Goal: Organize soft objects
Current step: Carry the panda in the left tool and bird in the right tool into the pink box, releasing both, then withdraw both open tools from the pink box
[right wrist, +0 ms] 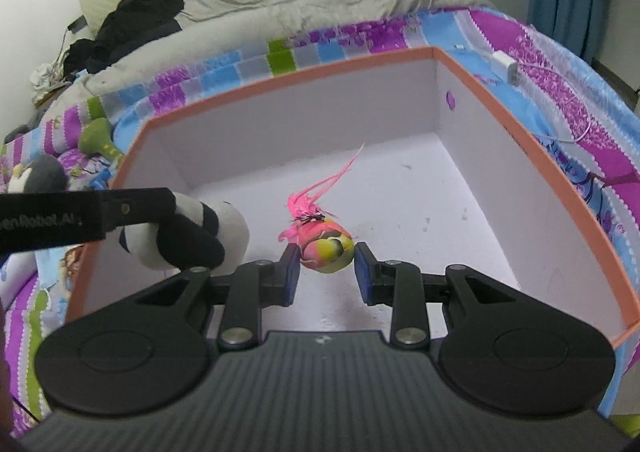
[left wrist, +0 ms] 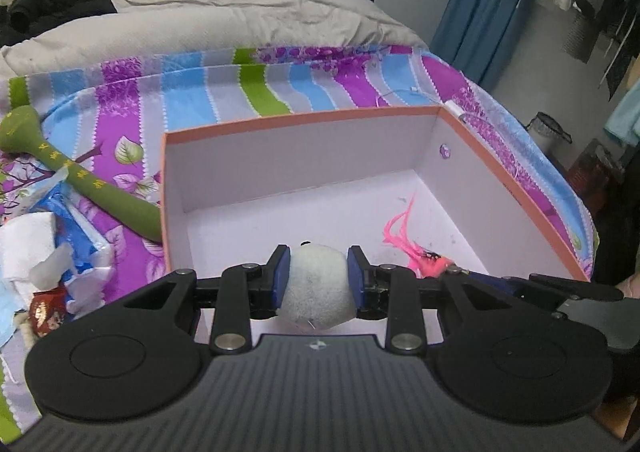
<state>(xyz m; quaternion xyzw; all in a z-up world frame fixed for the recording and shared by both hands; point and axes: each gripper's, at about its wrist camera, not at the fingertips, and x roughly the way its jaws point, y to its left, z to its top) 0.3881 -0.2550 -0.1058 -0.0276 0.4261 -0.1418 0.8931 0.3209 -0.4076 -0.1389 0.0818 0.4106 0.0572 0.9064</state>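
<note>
An open box (left wrist: 304,117) with an orange rim and white inside lies on the striped bedsheet. My left gripper (left wrist: 318,272) is shut on a white and black panda plush (left wrist: 316,288), held over the box's near left part. My right gripper (right wrist: 325,258) is shut by its fingertips on a pink and yellow ball toy with pink feathers (right wrist: 326,246), above the box floor (right wrist: 400,191). In the right wrist view, the panda plush (right wrist: 192,236) hangs from one of the left gripper's fingers (right wrist: 136,203). The feather toy (left wrist: 420,256) also shows in the left wrist view.
A green plush mallet (left wrist: 80,179) lies left of the box, beside a blue tissue pack (left wrist: 68,244) and a small red item (left wrist: 48,312). A penguin plush (right wrist: 36,175) sits further left. A white charger and cable (right wrist: 506,65) lie right of the box. Grey duvet (left wrist: 240,11) behind.
</note>
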